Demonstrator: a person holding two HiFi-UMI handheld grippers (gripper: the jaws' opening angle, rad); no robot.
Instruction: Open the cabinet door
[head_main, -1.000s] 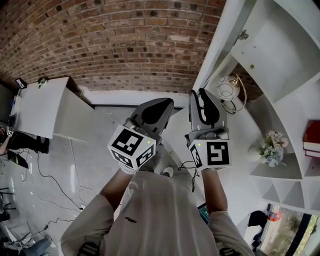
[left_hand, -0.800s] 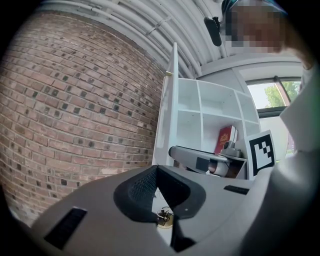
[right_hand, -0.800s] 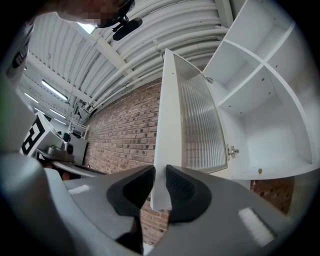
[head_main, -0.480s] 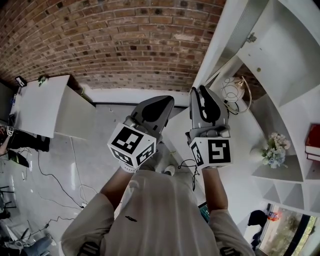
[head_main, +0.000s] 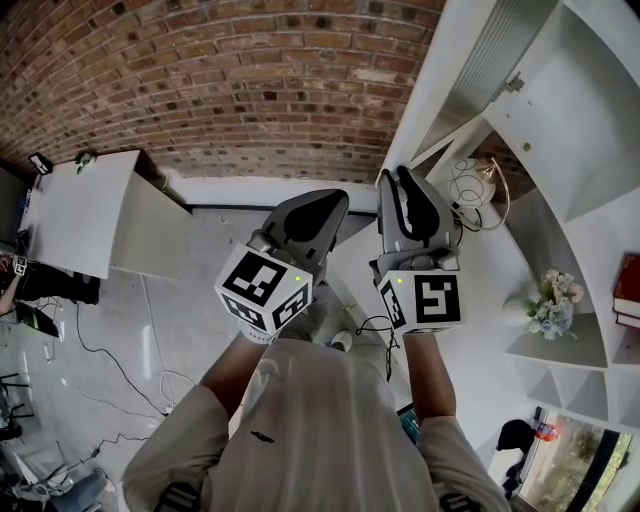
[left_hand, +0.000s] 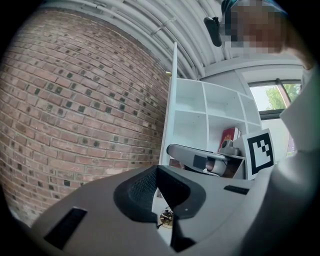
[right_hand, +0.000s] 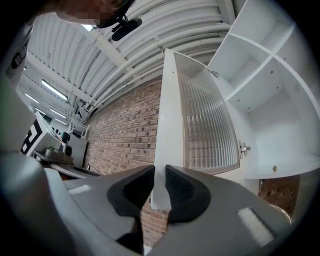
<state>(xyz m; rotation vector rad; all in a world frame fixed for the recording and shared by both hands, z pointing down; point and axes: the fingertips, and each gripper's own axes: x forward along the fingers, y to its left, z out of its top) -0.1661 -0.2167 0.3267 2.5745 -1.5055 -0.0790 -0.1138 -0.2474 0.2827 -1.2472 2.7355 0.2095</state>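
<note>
Shows the cabinet door (head_main: 442, 95) swung further from the shelf front than a second ago, with its ribbed glass panel (head_main: 492, 65) now exposed at the upper right of the head view and the shelf contents slid rightward in the picture. Pinches the lower end of the door's white frame (right_hand: 161, 150) between the pads of the right gripper (head_main: 397, 180), seen edge-on in the right gripper view. Grips there, probably, because no handle is visible and the edge far from the hinge (right_hand: 243, 148) gives the longest lever. Keeps the left gripper (head_main: 325, 205) just beside the right, jaws pressed together on nothing, apparently idle and held clear of the door's arc. Reveals open white shelves (head_main: 590, 120) behind the door, carrying a wire ornament (head_main: 470, 185), a small bunch of flowers (head_main: 548, 300) and a red book (head_main: 630, 285). Places the task well under way: door standing at a wide angle to the shelves, still clamped, not yet released.
</note>
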